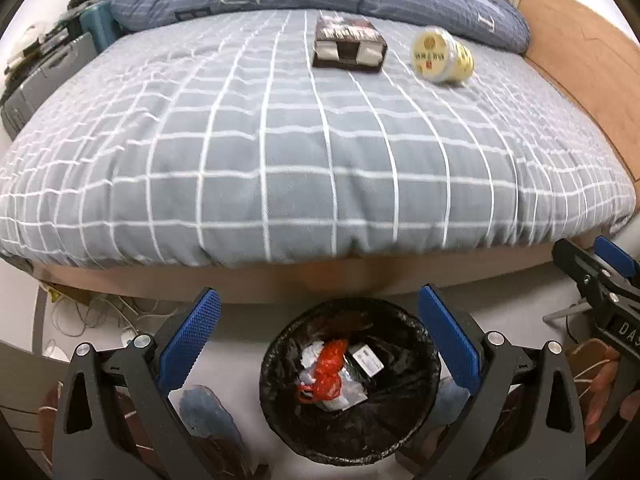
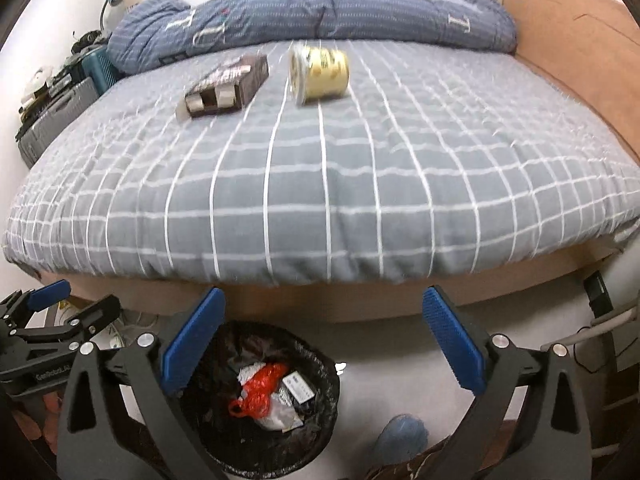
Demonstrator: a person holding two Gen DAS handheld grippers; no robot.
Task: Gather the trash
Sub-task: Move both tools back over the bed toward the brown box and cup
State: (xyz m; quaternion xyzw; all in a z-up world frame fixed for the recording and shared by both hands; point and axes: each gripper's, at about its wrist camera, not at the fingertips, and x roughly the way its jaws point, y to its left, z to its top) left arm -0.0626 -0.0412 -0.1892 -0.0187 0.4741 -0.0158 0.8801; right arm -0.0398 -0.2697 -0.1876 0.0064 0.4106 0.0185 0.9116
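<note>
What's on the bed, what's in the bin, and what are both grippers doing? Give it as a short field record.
bed items: dark box; yellow cup lying on its side, right of the box
surface: grey checked bedspread
bin: black-lined trash bin on the floor at the foot of the bed
bin contents: red bag, white wrappers, small white card
left gripper: open, empty, above the bin
right gripper: open, empty, right of the bin
</note>
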